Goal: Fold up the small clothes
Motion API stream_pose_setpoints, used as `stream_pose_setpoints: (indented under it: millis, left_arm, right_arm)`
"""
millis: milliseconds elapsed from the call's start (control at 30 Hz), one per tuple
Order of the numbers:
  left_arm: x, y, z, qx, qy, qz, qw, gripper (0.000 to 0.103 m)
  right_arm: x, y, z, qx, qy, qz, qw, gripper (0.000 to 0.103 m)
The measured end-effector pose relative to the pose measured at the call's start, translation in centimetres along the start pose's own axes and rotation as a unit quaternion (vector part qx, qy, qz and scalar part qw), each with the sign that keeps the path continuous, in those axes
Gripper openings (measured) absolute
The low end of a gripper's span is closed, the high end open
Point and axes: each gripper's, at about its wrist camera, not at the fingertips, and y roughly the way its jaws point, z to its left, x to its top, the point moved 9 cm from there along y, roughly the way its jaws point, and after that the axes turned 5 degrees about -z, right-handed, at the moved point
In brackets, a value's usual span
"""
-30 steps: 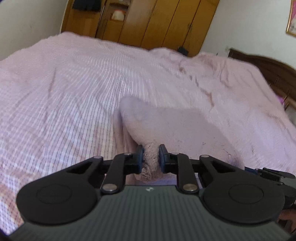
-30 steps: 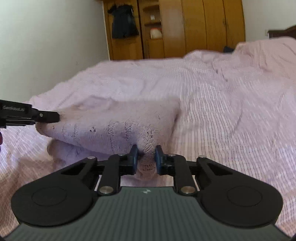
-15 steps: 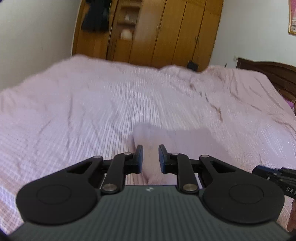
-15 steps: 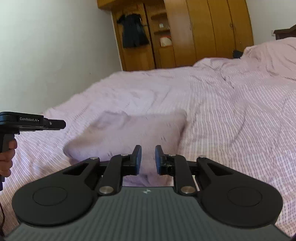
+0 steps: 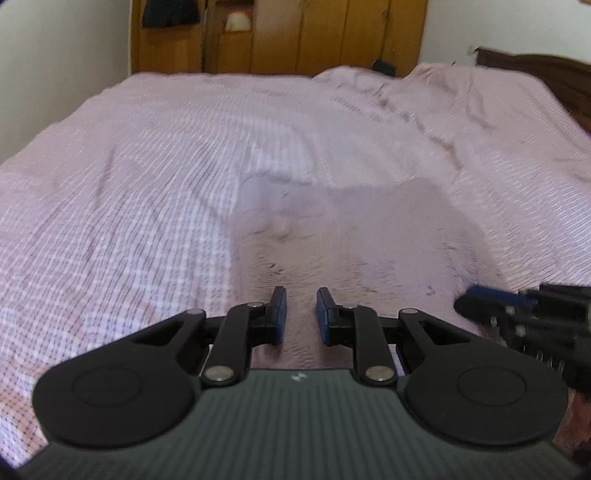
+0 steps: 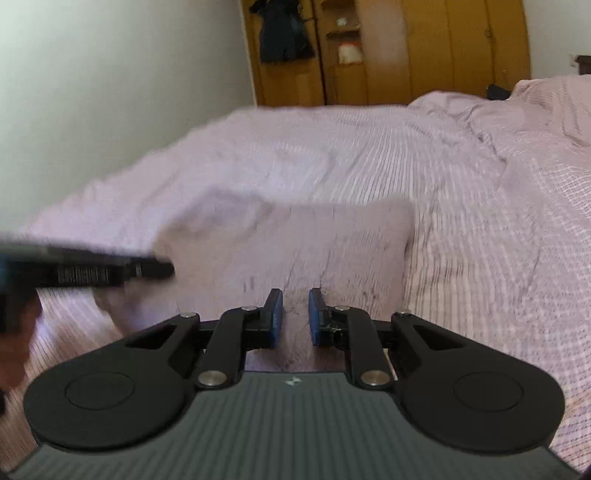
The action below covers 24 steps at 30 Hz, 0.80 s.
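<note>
A small pale pink knitted garment point(image 5: 354, 236) lies folded flat on the bed, just ahead of both grippers; it also shows in the right wrist view point(image 6: 295, 251). My left gripper point(image 5: 300, 315) hovers over its near edge, jaws a little apart, with nothing between them. My right gripper point(image 6: 295, 315) is over the garment's near edge too, jaws a little apart and empty. The right gripper shows at the right of the left wrist view point(image 5: 524, 314); the left gripper shows at the left of the right wrist view point(image 6: 92, 269). Both views are blurred.
The bed is covered by a pink checked sheet point(image 5: 129, 206), rumpled at the far right point(image 6: 517, 122). A wooden wardrobe point(image 5: 295, 33) stands behind the bed, with a dark garment point(image 6: 284, 33) hanging on it. A dark headboard point(image 5: 546, 74) is at the right.
One second ago both grippers were shut on the garment's edge and held it up. They have let go, and the garment now lies flat on the bed. Both views have shifted.
</note>
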Motion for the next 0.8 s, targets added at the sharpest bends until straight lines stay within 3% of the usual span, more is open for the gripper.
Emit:
stream_pose_setpoints:
  millis: [100, 300, 800]
  left_arm:
    - [-0.4, 0.1, 0.5, -0.004, -0.006, 0.002, 1.0000, 0.021]
    - [0.2, -1.3, -0.5, 0.001, 0.015, -0.017, 0.9997, 0.021]
    - [-0.4, -0.1, -0.4, 0.000, 0.021, -0.003, 0.9998, 0.021]
  right_arm:
    - [-0.3, 0.5, 0.6, -0.009, -0.025, -0.005, 1.000, 0.018]
    - [0.5, -0.8, 1.4, -0.012, -0.018, -0.017, 1.000, 0.018]
    - [-0.3, -0.5, 0.8, 0.000, -0.003, 0.000, 1.000, 0.018]
